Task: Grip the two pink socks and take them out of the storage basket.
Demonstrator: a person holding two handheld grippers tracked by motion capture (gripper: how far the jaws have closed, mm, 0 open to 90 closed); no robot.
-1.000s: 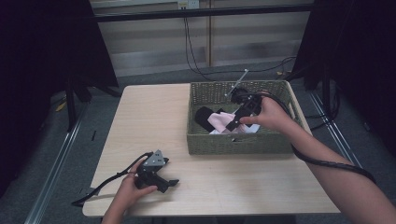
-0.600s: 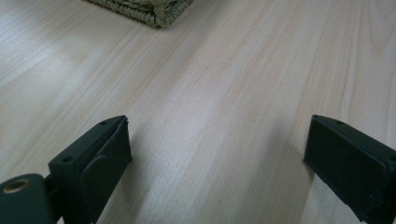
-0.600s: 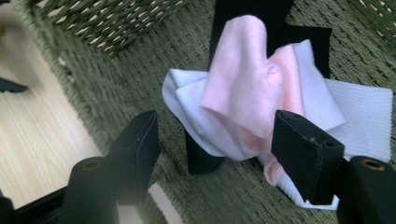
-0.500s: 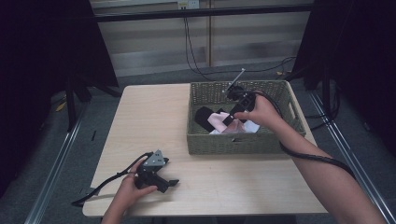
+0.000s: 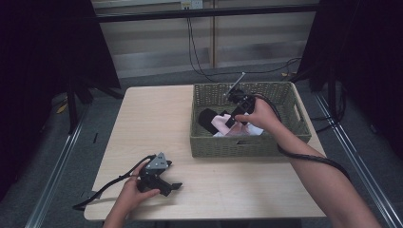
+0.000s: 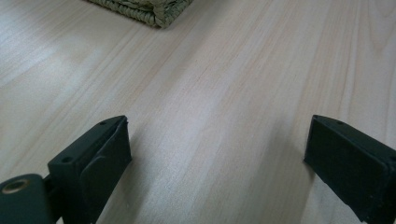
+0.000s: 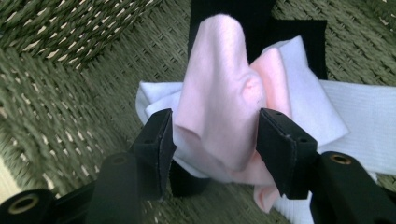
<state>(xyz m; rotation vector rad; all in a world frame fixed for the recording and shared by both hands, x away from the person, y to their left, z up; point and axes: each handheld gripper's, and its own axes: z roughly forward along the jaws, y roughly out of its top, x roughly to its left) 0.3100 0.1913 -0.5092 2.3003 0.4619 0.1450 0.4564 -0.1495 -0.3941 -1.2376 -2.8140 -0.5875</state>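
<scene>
A pink cloth (image 7: 219, 84) lies bunched on white cloth (image 7: 359, 107) and black cloth (image 7: 252, 14) inside a woven green basket (image 5: 247, 145). My right gripper (image 7: 215, 135) reaches down into the basket, its two jaws pressed against either side of a raised fold of the pink cloth. In the high view the right gripper (image 5: 233, 118) sits over the pink cloth (image 5: 219, 123) near the basket's middle. My left gripper (image 5: 167, 186) rests on the table near the front left, held by a hand. Its jaws (image 6: 217, 140) stand wide apart over bare wood.
The basket occupies the back right of the light wooden table (image 5: 157, 123), and a corner of it (image 6: 154, 11) appears ahead of the left gripper. Black cables trail from both grippers. Dark curtains and stands surround the table.
My right gripper has shifted left and lower inside the basket, onto the pink cloth. The left gripper has stayed where it was.
</scene>
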